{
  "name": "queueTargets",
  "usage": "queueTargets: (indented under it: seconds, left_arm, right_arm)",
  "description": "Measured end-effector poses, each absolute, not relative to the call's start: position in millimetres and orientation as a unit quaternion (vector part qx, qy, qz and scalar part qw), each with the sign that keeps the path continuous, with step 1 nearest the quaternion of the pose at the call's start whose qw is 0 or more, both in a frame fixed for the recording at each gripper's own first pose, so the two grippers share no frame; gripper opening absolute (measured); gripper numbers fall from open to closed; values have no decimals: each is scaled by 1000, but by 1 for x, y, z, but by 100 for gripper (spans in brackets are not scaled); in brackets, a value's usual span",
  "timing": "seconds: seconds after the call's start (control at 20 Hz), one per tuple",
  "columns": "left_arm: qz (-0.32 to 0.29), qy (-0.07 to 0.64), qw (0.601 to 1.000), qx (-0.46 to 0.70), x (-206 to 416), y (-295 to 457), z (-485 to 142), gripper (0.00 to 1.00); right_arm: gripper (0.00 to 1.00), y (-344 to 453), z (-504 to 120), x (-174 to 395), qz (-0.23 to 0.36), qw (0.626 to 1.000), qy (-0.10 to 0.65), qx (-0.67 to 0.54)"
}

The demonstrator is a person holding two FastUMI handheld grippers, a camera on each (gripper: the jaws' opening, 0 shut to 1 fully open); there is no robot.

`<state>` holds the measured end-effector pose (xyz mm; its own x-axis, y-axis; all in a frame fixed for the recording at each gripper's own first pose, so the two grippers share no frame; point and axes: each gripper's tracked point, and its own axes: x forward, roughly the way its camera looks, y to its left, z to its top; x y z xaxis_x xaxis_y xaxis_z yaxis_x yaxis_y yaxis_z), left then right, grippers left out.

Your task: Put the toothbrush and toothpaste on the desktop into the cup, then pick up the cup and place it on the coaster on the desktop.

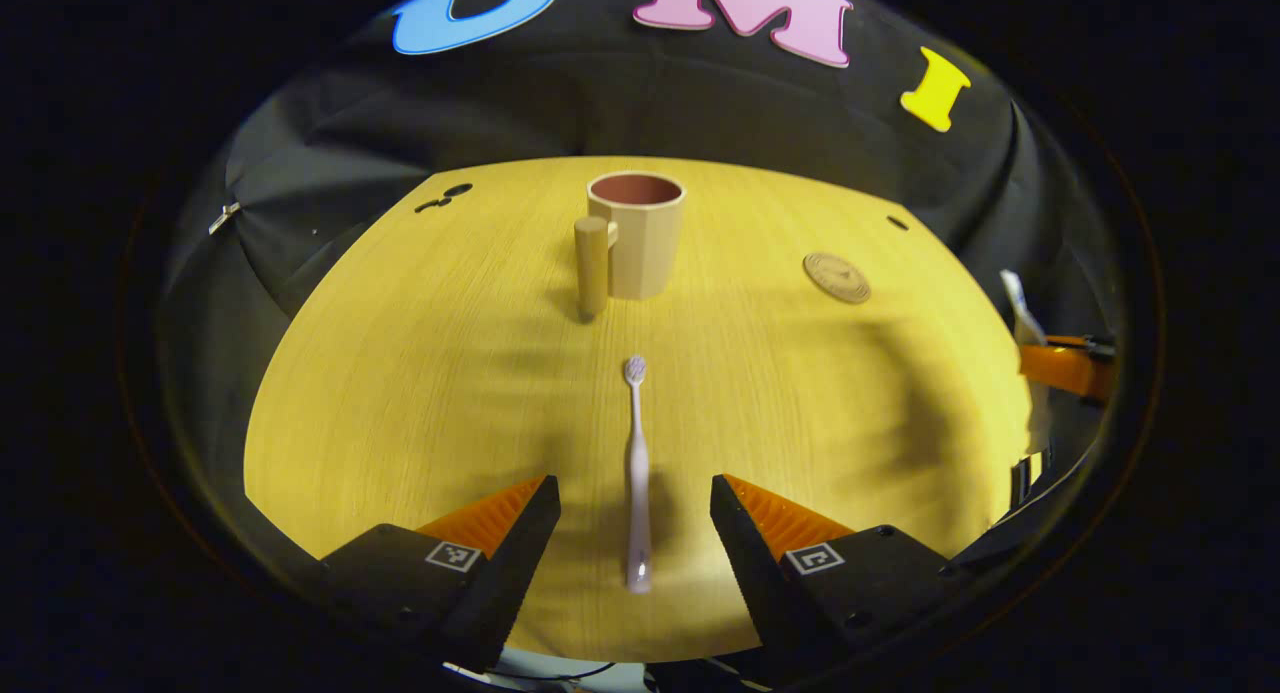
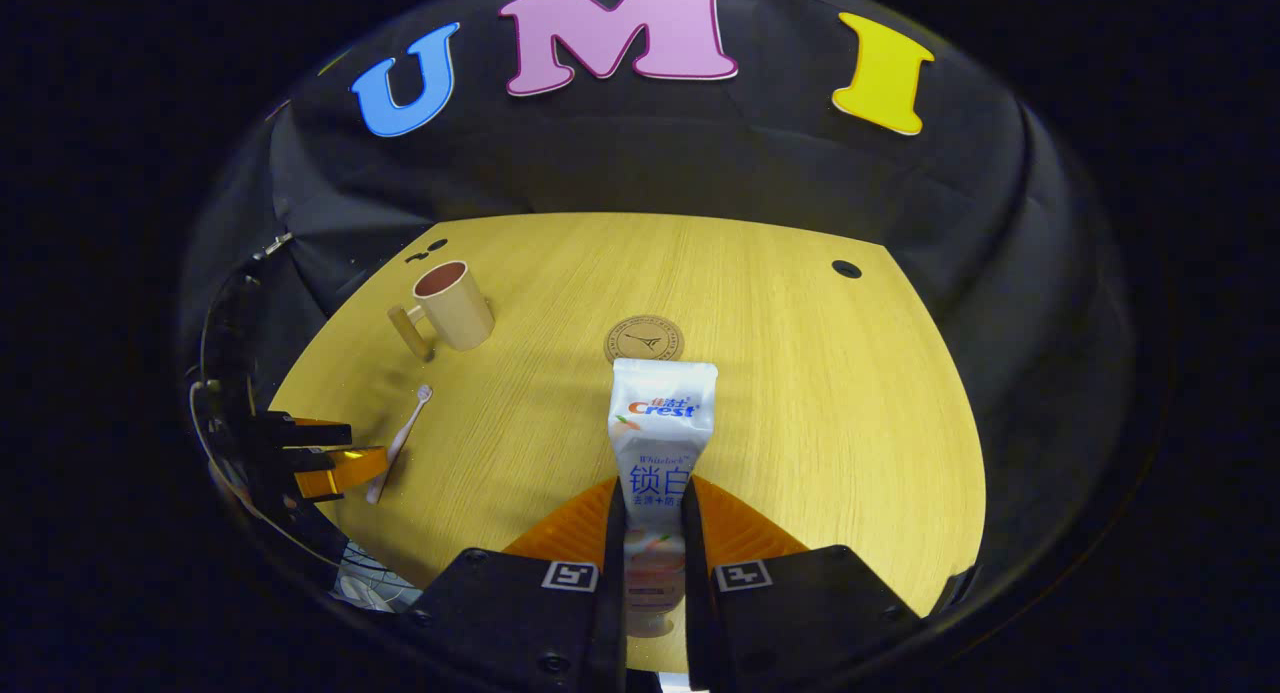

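Left gripper (image 1: 635, 518) hangs low over the worktop (image 1: 400, 393), jaws spread wide. Toothbrush (image 1: 637, 473) lies flat between them, touching neither finger, bristle head pointing at the cup (image 1: 637, 235). Cup stands upright beyond the brush head, well apart from it, handle on its left side. Coaster (image 1: 837, 277) lies flat to the right of the cup, apart. Other gripper at the worktop's right edge, well right of the cup, holding the toothpaste (image 1: 1020, 308).

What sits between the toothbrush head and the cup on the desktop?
Nothing: in the left gripper view, bare desktop runs from the toothbrush head up to the cup and its handle. The coaster lies off to the side.
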<state>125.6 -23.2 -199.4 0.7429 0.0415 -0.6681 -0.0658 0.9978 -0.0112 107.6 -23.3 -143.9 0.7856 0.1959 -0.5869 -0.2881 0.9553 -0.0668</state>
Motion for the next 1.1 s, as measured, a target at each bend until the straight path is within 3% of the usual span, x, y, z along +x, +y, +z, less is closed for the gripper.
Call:
queueTargets:
  seconds: [0.35,0.6,0.95,1.1]
  left_arm:
    - [28,421,907,-4,136,-24,-229,90]
    - [25,439,898,-4,140,-26,-229,78]
    - [18,466,885,2,143,-28,-229,12]
    - [18,460,888,-6,144,-27,-228,8]
  right_arm:
    - [28,-53,-138,97,106,948,290,-72]
    - [28,-44,-119,100,122,954,260,-84]
    - [28,-11,-94,115,169,952,236,-94]
    - [28,6,-82,126,187,951,224,-100]
